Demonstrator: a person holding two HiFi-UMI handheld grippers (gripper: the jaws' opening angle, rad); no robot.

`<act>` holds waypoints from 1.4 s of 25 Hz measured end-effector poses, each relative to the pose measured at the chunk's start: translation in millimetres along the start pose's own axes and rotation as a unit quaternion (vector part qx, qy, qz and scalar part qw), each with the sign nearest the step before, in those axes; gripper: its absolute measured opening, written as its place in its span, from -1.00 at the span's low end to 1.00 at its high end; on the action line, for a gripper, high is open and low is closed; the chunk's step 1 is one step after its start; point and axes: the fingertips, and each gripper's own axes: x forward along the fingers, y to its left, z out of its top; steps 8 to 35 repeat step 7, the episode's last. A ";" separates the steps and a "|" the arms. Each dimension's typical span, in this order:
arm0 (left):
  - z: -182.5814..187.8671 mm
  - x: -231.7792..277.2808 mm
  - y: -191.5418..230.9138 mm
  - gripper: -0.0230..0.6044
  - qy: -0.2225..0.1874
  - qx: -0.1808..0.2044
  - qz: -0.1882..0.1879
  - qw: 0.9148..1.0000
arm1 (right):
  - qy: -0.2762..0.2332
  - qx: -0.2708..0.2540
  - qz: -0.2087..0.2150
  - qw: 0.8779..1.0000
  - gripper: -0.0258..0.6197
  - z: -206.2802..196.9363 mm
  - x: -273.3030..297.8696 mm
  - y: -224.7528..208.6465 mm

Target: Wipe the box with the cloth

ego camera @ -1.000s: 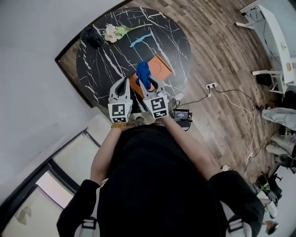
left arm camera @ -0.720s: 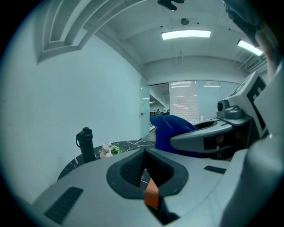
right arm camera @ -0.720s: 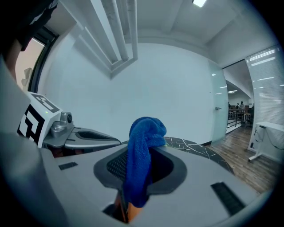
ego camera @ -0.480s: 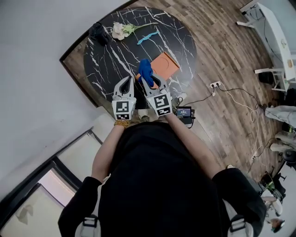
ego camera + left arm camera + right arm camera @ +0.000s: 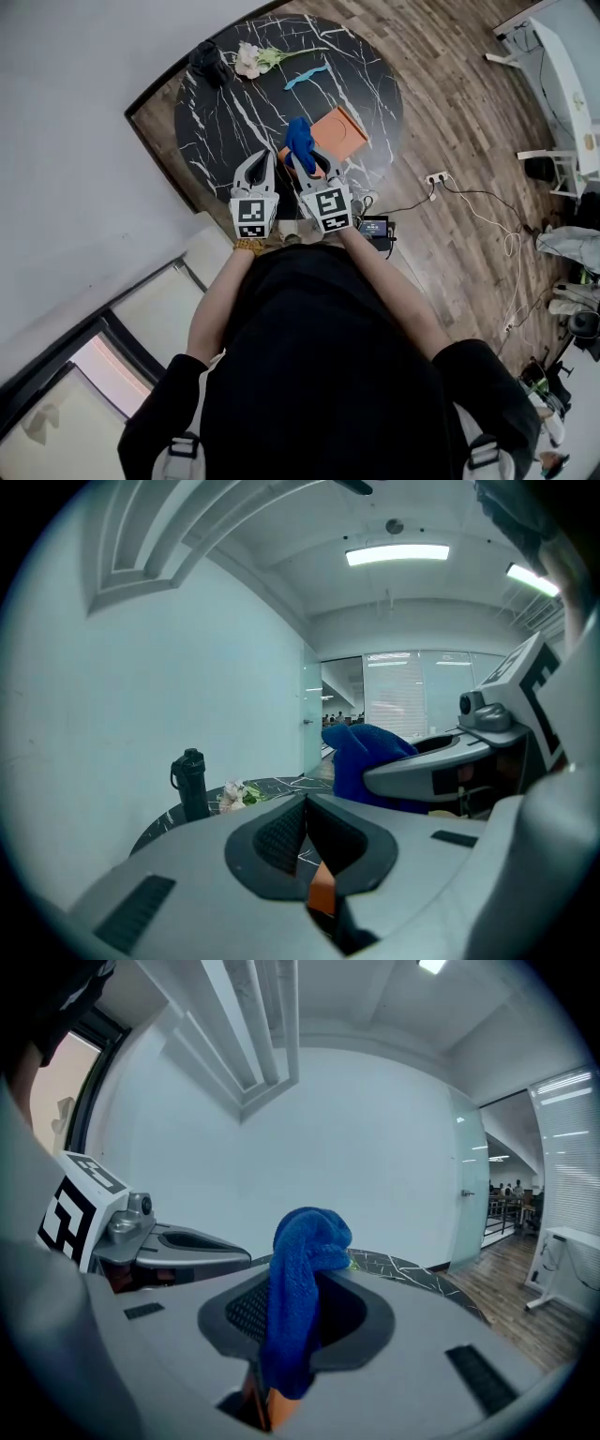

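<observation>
The orange box (image 5: 339,131) lies flat on the round black marble table (image 5: 234,112). My right gripper (image 5: 307,171) (image 5: 298,1321) is shut on the blue cloth (image 5: 300,141) (image 5: 302,1241). Its jaws have just been closing on it. The cloth sticks up between the pads, above the box's near-left corner. In the left gripper view the cloth (image 5: 361,757) shows ahead to the right. My left gripper (image 5: 260,169) (image 5: 305,832) is shut and empty, just left of the right one, over the table's near edge.
A black bottle (image 5: 206,64) (image 5: 190,782), a pale flower (image 5: 251,59) and a small light-blue object (image 5: 307,75) lie at the table's far side. A power strip with cables (image 5: 433,176) is on the wood floor to the right. A wall runs along the left.
Both grippers have shifted slightly toward the table's near-left side relative to the box. The cloth stays in the right gripper. The left jaws stay shut.
</observation>
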 end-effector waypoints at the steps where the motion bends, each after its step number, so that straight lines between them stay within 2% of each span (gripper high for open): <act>1: -1.9 0.6 0.5 -0.90 0.004 0.000 0.001 1.000 | 0.001 -0.001 0.002 1.000 -0.66 -0.6 0.5 0.2; 6: -8.0 -1.4 1.1 -0.91 0.017 -0.005 0.004 1.000 | 0.008 0.001 0.009 1.000 -0.66 -5.1 -1.2 4.2; 35: -8.2 -1.9 0.8 -0.91 0.017 -0.006 0.003 1.000 | 0.010 0.001 0.009 1.000 -0.66 -5.8 -1.8 4.9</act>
